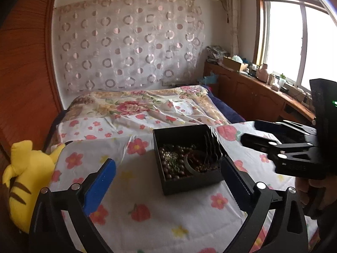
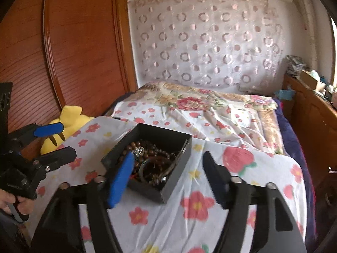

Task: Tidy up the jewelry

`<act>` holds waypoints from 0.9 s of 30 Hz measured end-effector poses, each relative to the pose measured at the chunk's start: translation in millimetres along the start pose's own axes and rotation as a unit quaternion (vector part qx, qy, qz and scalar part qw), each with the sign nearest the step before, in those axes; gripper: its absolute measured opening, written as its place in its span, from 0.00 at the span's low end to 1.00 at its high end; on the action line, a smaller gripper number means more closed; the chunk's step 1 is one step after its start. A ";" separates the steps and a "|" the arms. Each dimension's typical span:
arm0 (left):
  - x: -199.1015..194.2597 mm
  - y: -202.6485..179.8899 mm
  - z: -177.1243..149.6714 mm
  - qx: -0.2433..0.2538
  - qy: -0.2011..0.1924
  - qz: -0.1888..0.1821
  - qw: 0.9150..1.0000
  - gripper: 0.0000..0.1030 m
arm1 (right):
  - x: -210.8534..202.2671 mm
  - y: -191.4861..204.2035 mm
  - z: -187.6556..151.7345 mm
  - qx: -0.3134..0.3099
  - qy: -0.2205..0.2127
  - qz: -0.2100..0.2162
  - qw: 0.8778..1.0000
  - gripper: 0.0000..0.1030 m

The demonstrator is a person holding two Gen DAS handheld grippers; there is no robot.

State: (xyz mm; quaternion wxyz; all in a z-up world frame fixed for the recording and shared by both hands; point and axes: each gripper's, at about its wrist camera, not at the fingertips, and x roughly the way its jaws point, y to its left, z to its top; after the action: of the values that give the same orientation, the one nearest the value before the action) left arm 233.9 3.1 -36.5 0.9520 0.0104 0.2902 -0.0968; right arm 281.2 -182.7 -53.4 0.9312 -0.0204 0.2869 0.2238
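Observation:
A black open box (image 1: 166,180) sits on a flowered cloth on a table and holds brown bead strings (image 1: 168,164), a dark bangle (image 1: 190,164) and a black hair comb (image 1: 211,147) leaning on its right wall. My left gripper (image 1: 168,164) is open and empty, hovering just before the box. My right gripper (image 2: 168,158) is open and empty, its jaws astride the box's near corner. The box (image 2: 179,187) with beads (image 2: 147,145) and bangle (image 2: 155,166) also shows in the right wrist view. Each gripper shows in the other's view: the right (image 1: 250,132), the left (image 2: 65,141).
A yellow plush toy (image 1: 27,181) lies at the table's left edge, by a wooden wardrobe (image 2: 80,48). A bed (image 1: 147,107) with a floral cover lies beyond the table. A wooden cabinet (image 1: 252,92) with clutter runs under the window at right.

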 end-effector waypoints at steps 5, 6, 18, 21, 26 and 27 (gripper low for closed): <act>-34.2 -13.3 -12.1 0.004 -0.009 0.014 1.000 0.93 | -46.0 7.3 -17.7 0.007 -0.028 -0.027 0.999 0.97; -39.8 -14.6 -14.2 0.006 -0.010 0.017 1.000 0.93 | -54.1 8.6 -21.5 0.010 -0.031 -0.032 0.999 0.98; -119.3 -51.5 -44.9 0.000 -0.039 0.039 0.998 0.93 | -145.8 36.5 -62.7 0.049 -0.082 -0.073 0.993 0.98; -137.3 -57.1 -52.8 -0.006 -0.051 0.043 0.998 0.93 | -160.8 39.9 -75.3 0.060 -0.089 -0.085 0.991 0.98; -153.5 -65.7 -65.4 0.001 -0.062 0.060 0.996 0.93 | -169.2 43.9 -92.9 0.069 -0.097 -0.091 0.989 0.98; -154.8 -65.7 -67.8 0.000 -0.062 0.063 0.996 0.93 | -169.8 44.3 -94.1 0.069 -0.098 -0.093 0.988 0.98</act>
State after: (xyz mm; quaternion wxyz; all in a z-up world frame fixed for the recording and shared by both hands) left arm 58.2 -28.6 -4.6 0.9724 0.0227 0.2293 -0.0376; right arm 88.0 -227.3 -35.6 0.9708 0.0392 0.2059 0.1168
